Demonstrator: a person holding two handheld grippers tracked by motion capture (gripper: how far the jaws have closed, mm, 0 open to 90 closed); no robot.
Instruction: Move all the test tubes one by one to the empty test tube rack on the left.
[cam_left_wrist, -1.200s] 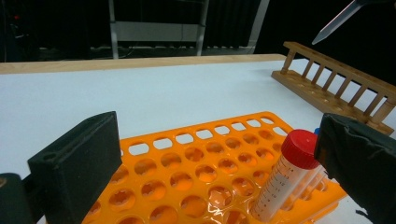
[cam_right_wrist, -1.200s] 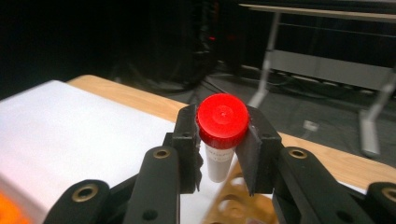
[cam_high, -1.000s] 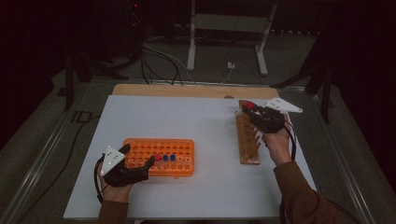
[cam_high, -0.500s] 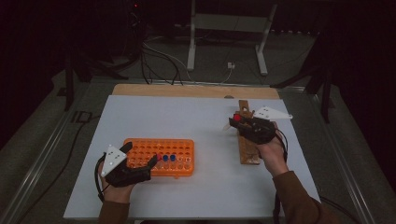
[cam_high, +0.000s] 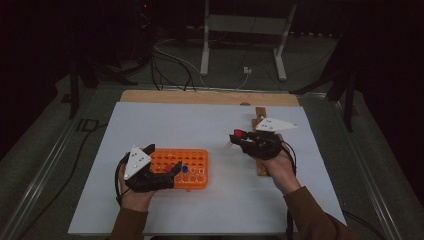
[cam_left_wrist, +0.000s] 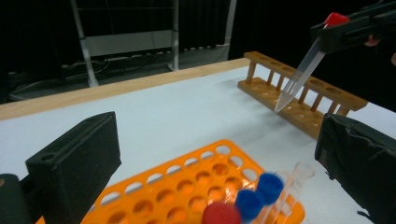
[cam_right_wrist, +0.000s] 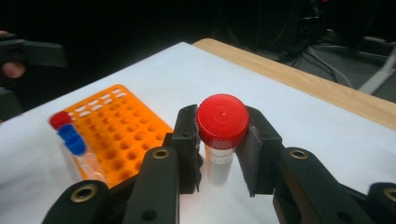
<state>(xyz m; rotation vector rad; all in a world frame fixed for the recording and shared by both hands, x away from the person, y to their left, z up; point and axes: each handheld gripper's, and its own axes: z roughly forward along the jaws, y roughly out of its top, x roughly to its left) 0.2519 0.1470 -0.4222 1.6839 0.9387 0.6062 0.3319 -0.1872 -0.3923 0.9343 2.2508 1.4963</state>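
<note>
R gripper (cam_right_wrist: 223, 154) clamps red-capped tube (cam_right_wrist: 222, 140) just under cap, in air betw wooden rack (cam_high: 260, 145) & orange rack (cam_high: 181, 168). L gripper (cam_high: 170, 172) jaws wide, empty, at orange rack's near-left side.

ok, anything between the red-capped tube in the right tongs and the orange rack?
Nothing visible. The red-capped tube hangs in the right tongs above bare white table; that stretch runs clear to the orange rack. The left tongs sit at the rack's near-left side.

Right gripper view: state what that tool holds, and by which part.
The right tool is shut on a red-capped tube, its jaws clamping the top, just under the cap; the clear pointed body hangs free.
</note>
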